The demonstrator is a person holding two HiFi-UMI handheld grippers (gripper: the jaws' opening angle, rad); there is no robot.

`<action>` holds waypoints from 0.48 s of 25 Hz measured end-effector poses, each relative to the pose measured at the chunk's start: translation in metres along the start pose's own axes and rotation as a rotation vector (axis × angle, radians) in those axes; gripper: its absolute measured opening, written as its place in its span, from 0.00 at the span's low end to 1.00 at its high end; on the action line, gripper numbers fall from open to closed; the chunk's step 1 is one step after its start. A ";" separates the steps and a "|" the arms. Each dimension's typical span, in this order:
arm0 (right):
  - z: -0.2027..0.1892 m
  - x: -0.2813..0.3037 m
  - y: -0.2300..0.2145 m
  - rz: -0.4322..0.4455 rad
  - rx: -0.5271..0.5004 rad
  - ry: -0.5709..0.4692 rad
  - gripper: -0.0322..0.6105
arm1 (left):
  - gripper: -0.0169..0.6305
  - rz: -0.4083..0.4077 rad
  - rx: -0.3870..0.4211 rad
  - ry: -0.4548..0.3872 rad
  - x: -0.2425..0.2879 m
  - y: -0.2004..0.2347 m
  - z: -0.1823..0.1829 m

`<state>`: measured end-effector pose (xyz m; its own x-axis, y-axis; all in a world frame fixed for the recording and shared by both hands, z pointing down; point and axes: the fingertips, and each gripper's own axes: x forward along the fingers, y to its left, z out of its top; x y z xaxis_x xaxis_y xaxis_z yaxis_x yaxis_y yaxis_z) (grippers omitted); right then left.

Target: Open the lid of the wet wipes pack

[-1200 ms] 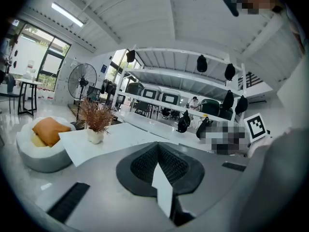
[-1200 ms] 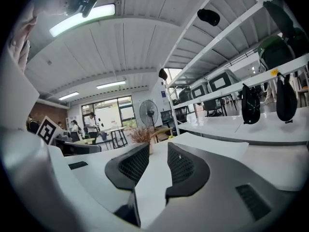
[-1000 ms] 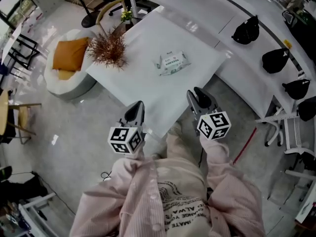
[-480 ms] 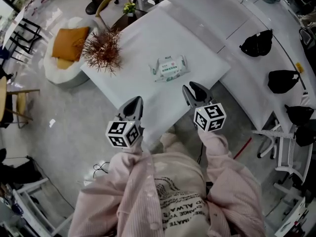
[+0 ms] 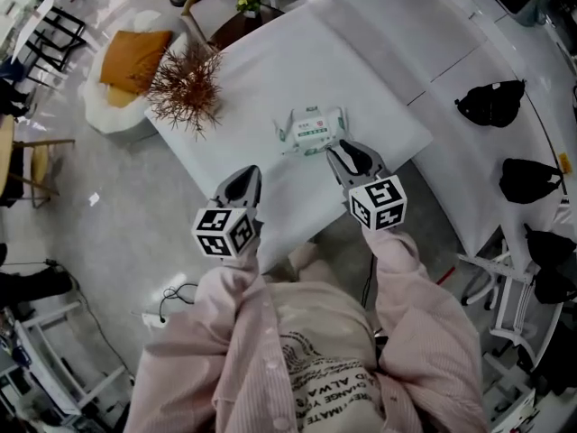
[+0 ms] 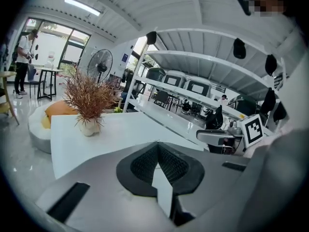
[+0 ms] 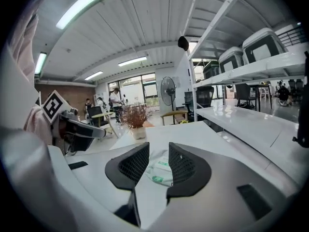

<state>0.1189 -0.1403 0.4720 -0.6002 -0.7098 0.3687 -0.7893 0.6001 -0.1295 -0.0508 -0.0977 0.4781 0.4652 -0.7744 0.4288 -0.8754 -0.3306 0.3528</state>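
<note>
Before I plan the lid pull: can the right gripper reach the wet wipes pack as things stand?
Probably yes: the right gripper, jaws apart, is close to the wet wipes pack, with nothing between them.

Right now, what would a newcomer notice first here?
The wet wipes pack lies on the white table, with the right tongs open close by it. A dried reddish plant stands near the table's left corner; the left tongs are shut near its front edge.

white table [image 5: 270, 70] with a dried plant [image 5: 185, 84], orange-cushioned seat [image 5: 135, 52] on pale glossy floor [image 5: 99, 233], strip lights [image 7: 84, 1] overhead
</note>
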 end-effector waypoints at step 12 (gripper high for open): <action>-0.042 0.062 -0.014 0.130 -0.261 0.165 0.21 | 0.03 0.026 -0.062 0.096 0.057 0.021 -0.036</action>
<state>0.0981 -0.1775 0.5359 -0.6483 -0.5644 0.5110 -0.6348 0.7713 0.0464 -0.0377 -0.1291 0.5393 0.4557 -0.7258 0.5153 -0.8788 -0.2747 0.3902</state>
